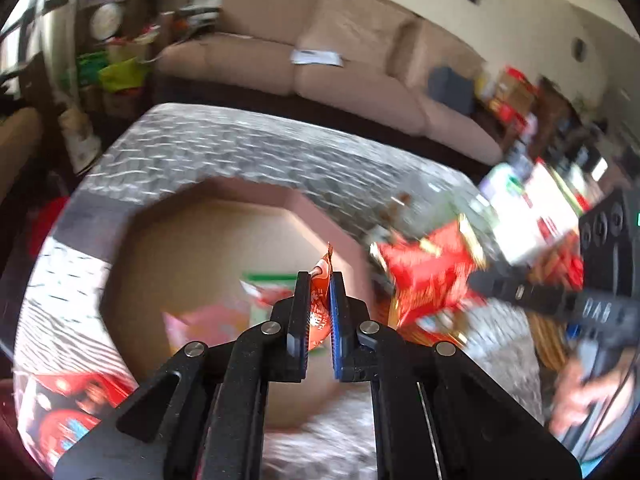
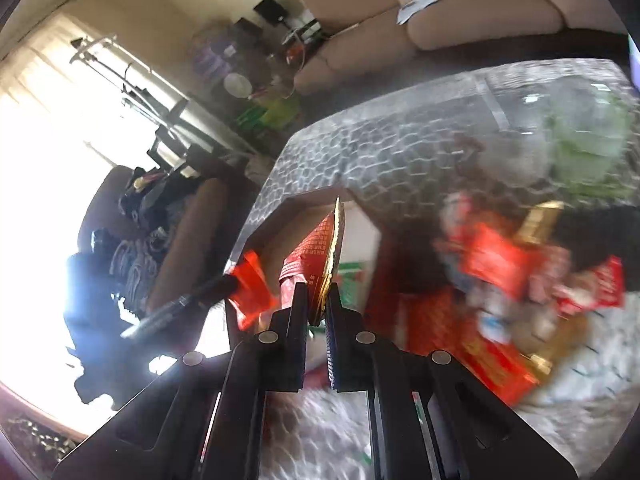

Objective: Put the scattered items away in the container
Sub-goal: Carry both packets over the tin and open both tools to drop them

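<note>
My left gripper (image 1: 320, 276) is shut on a small orange-red packet (image 1: 319, 312) and hangs over an octagonal cardboard box (image 1: 296, 200). Inside the box lie a pink packet (image 1: 208, 324) and a green-and-white packet (image 1: 266, 286). To the right, the right gripper (image 1: 476, 280) holds a larger red packet (image 1: 428, 272) with gold trim. In the right wrist view, my right gripper (image 2: 318, 286) is shut on that red, gold-edged packet (image 2: 320, 248) near the box (image 2: 360, 228). The left gripper (image 2: 224, 282) shows at the left with its orange packet (image 2: 252, 288).
A grey patterned cloth (image 1: 240, 148) covers the table. Several red snack packets (image 2: 500, 264) and a red carton (image 2: 460, 344) lie heaped to the right of the box, with a clear green-tinted bag (image 2: 580, 148) behind. More red packets (image 1: 72, 400) lie left. A beige sofa (image 1: 320, 60) stands beyond.
</note>
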The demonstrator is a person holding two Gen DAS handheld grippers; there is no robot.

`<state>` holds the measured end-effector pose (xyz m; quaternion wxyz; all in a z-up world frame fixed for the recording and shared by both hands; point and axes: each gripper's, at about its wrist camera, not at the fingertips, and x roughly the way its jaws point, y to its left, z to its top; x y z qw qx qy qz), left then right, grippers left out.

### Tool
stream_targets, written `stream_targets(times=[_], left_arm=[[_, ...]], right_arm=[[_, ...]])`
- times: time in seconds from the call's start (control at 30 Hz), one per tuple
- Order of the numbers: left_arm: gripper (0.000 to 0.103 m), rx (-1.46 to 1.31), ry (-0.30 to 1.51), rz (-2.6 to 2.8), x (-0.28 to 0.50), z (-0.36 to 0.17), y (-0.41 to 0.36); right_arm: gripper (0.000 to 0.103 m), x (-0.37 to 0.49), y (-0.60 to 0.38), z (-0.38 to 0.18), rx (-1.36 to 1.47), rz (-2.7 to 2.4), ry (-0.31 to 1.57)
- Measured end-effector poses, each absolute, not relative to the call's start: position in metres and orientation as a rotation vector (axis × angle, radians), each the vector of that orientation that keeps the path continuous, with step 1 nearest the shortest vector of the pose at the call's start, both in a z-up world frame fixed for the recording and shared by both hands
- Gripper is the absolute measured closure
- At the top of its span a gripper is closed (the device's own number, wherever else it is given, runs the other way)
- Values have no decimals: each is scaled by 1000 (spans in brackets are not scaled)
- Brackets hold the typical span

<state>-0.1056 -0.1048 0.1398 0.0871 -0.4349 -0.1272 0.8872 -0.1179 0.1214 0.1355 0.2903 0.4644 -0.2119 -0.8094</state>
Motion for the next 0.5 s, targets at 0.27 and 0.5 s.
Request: stream_targets(times=[0.27, 0.5], left_arm=[[95, -1447, -358, 2719, -151, 92, -160], [60, -1583, -318, 2696, -173, 62, -165]], right_arm=[[96, -172, 23, 85, 1319, -2129, -483], [91, -199, 8, 47, 1431, -2174, -400]])
